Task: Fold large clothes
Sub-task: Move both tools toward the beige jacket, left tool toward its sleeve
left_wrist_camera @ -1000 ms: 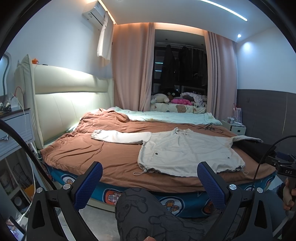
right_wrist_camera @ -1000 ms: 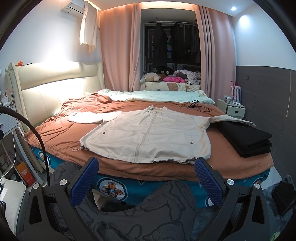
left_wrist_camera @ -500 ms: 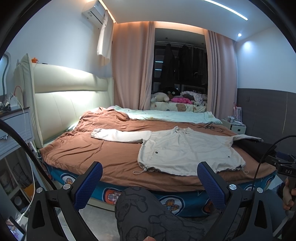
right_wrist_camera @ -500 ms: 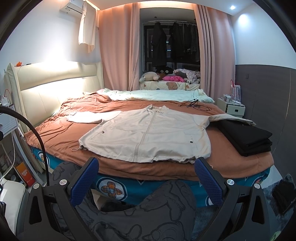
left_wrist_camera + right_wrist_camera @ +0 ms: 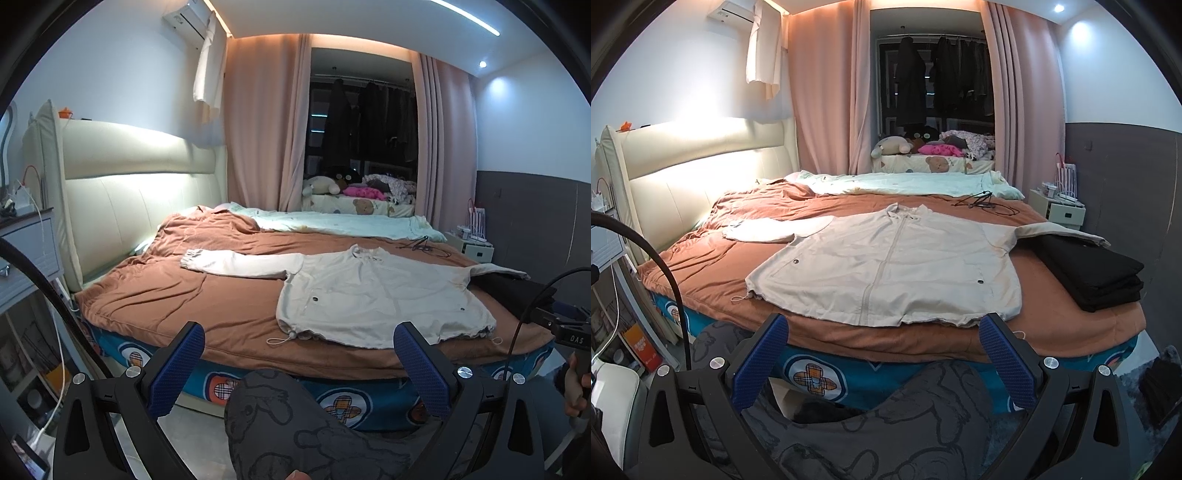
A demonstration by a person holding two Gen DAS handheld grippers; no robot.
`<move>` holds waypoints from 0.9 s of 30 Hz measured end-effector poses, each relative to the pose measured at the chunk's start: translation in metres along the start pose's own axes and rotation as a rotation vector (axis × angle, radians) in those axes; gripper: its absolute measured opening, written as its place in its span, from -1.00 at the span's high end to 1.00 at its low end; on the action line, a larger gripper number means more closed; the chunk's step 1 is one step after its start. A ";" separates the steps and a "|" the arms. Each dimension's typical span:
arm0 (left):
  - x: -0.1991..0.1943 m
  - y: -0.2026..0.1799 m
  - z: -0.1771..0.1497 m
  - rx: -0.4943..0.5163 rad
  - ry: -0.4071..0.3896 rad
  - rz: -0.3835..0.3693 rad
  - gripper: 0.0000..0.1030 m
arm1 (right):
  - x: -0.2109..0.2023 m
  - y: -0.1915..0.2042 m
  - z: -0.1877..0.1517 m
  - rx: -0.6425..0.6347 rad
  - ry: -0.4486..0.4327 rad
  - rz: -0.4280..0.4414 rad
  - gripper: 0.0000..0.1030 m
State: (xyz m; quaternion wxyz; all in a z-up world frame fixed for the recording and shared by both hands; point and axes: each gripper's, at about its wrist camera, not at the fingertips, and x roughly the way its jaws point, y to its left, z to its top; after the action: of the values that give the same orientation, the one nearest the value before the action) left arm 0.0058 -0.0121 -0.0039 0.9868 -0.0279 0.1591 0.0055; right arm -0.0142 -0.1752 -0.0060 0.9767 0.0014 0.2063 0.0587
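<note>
A cream zip jacket [image 5: 886, 266] lies flat, front up, on the brown bedspread [image 5: 701, 258], hem toward me, both sleeves spread out. It also shows in the left wrist view [image 5: 369, 295]. Its left sleeve [image 5: 236, 263] stretches toward the headboard; its right sleeve [image 5: 1060, 232] lies over a stack of folded black clothes [image 5: 1093, 269]. My left gripper [image 5: 299, 365] is open and empty, held in front of the bed's near edge above my knee. My right gripper [image 5: 882, 354] is open and empty, just short of the jacket's hem.
A cream padded headboard [image 5: 122, 206] stands at the left, a grey bedside cabinet [image 5: 26, 251] beside it. A pale green quilt [image 5: 905, 184] and a black cable [image 5: 982, 203] lie at the far side. A white nightstand [image 5: 1060, 210] stands at the right. Pink curtains hang behind.
Both views have shifted very slightly; the jacket sits a touch lower in the frames. Both grippers stay open and empty. The jacket has not moved.
</note>
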 end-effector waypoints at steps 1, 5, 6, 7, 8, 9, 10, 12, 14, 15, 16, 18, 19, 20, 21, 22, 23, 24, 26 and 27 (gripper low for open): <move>0.004 0.001 0.001 0.001 0.002 0.000 -0.99 | 0.003 -0.001 0.001 0.001 0.002 0.001 -1.00; 0.026 0.005 0.004 0.002 0.016 0.000 -0.99 | 0.025 -0.005 0.010 0.002 0.021 0.003 -1.00; 0.033 0.006 0.005 0.002 0.020 -0.001 -0.99 | 0.033 -0.007 0.014 0.006 0.029 -0.001 -1.00; 0.041 0.007 0.007 0.001 0.030 -0.001 -0.99 | 0.042 -0.008 0.018 0.013 0.040 -0.001 -1.00; 0.049 0.008 0.008 0.000 0.041 -0.002 -0.99 | 0.046 -0.009 0.022 0.015 0.044 0.000 -1.00; 0.058 0.009 0.010 -0.001 0.055 -0.005 -0.99 | 0.053 -0.009 0.027 0.017 0.047 0.000 -1.00; 0.067 0.009 0.013 -0.001 0.064 -0.010 -0.99 | 0.060 -0.008 0.033 0.011 0.046 -0.002 -1.00; 0.085 0.010 0.019 0.005 0.076 -0.018 -0.99 | 0.071 -0.003 0.043 -0.005 0.046 -0.010 -1.00; 0.104 0.010 0.026 0.010 0.089 -0.017 -0.99 | 0.084 0.000 0.051 -0.019 0.055 -0.014 -1.00; 0.113 0.011 0.029 0.011 0.094 -0.015 -0.99 | 0.093 0.002 0.055 -0.027 0.064 -0.012 -1.00; 0.122 0.010 0.033 0.013 0.098 -0.017 -0.99 | 0.102 0.004 0.058 -0.034 0.070 -0.012 -1.00; 0.141 0.010 0.039 0.018 0.107 -0.018 -0.99 | 0.122 0.009 0.064 -0.051 0.089 -0.019 -1.00; 0.149 0.011 0.041 0.018 0.111 -0.016 -0.99 | 0.130 0.010 0.066 -0.054 0.095 -0.020 -1.00; 0.154 0.011 0.041 0.016 0.115 -0.014 -0.99 | 0.135 0.010 0.069 -0.055 0.101 -0.019 -1.00; 0.163 0.013 0.042 0.012 0.124 -0.014 -0.99 | 0.147 0.011 0.071 -0.055 0.112 -0.017 -1.00; 0.172 0.015 0.044 0.009 0.134 -0.014 -0.99 | 0.151 0.011 0.073 -0.054 0.118 -0.017 -1.00; 0.180 0.016 0.045 0.006 0.145 -0.013 -0.99 | 0.161 0.012 0.075 -0.052 0.129 -0.018 -1.00; 0.188 0.018 0.046 0.004 0.156 -0.010 -0.99 | 0.169 0.011 0.078 -0.048 0.140 -0.016 -1.00; 0.203 0.022 0.047 -0.002 0.178 -0.007 -0.99 | 0.183 0.009 0.086 -0.049 0.160 -0.011 -1.00; 0.211 0.025 0.049 -0.008 0.189 -0.006 -0.99 | 0.192 0.011 0.089 -0.058 0.169 -0.011 -1.00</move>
State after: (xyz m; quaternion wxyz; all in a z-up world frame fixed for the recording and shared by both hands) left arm 0.2207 0.0158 -0.0251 0.9674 -0.0326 0.2512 0.0004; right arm 0.1953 -0.1404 -0.0016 0.9558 -0.0331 0.2861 0.0593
